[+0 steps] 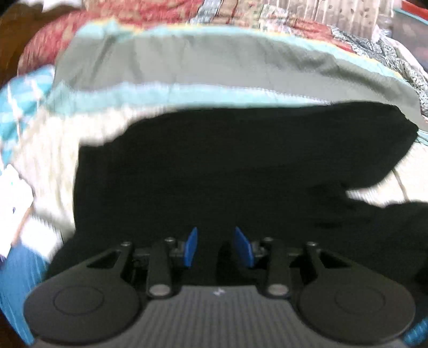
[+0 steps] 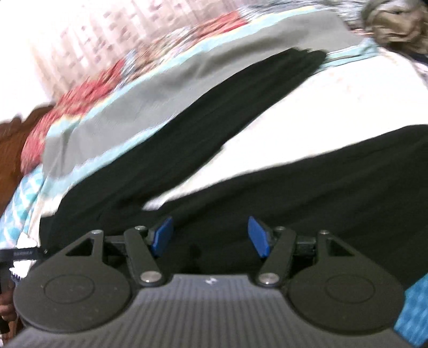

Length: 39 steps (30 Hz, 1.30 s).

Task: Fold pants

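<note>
**Black pants spread on the bed, both tools empty above them**

Here the bed [image 1: 40, 150] fills both views, covered in layered cloth: a cream sheet [image 2: 334, 107], a grey blanket with a pale blue border [image 1: 214, 61], and a red patterned quilt [image 1: 112, 18] further back. A crumpled bundle of cloth [image 2: 396, 24] sits at the far corner in the right view.

The pants [image 1: 214, 166] lie across the cream sheet as a large black shape. In the right view the two legs [image 2: 240, 101] are splayed apart in a V, with the sheet showing between them, so they are not yet laid one over the other.

The left tool [image 1: 216, 247] hangs over the black cloth, narrowly open, nothing visible between the blue fingertips [image 1: 190, 247]. The right tool [image 2: 211, 237] stands wider, also empty, near where the two legs meet.

Both views are blurred, and the black fabric shows almost no seams or edges. That is the main risk: a grab could close on a single layer, or on a bunched fold, and drag the leg crooked. A pinch too deep could also catch the cream sheet underneath and lift it with the pants. With the legs this far apart, pulling one over carelessly would likely leave the hems mismatched.
</note>
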Motion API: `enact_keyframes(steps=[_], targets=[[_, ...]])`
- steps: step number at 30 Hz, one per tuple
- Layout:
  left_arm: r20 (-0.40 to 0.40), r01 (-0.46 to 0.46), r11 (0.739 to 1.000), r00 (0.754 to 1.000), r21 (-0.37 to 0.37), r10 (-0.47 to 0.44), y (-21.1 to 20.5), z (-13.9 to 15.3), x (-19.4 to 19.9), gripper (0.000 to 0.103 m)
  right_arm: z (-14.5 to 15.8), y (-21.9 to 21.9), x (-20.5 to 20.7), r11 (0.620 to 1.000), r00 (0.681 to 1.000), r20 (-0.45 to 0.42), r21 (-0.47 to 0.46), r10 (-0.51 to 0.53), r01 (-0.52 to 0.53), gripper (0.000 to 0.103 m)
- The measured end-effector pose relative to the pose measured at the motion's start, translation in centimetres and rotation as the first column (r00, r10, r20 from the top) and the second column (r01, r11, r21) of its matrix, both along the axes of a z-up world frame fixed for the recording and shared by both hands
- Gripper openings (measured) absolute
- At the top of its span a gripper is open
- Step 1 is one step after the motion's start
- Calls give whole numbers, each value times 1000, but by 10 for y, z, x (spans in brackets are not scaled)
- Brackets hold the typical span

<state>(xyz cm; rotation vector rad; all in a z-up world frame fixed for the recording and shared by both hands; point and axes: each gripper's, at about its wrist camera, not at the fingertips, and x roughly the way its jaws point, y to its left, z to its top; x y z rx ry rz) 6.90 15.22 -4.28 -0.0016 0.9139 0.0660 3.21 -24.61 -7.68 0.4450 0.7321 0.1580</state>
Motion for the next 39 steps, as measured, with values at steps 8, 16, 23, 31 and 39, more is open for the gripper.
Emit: enact_keyframes(steps=[8, 16, 23, 31, 39], targets=[[135, 27, 984, 989, 178, -52, 42, 18, 103, 53, -6, -26, 22, 992, 993, 13, 26, -120, 120, 65], [34, 176, 972, 983, 155, -183, 59, -35, 180, 75, -10, -49, 31, 991, 991, -2, -15, -132, 132, 65], [91, 283, 951, 951, 124, -295, 49, -31, 150, 11, 20, -57, 106, 992, 996, 28, -89, -82, 84, 65], [265, 348, 925, 888, 152, -377, 17, 6, 60, 11, 42, -90, 278, 958, 966, -2, -125, -260, 258, 64], [266, 276, 950, 914, 144, -306, 8, 4, 43, 11, -1, -97, 383, 884, 869, -170, -129, -466, 449, 65]])
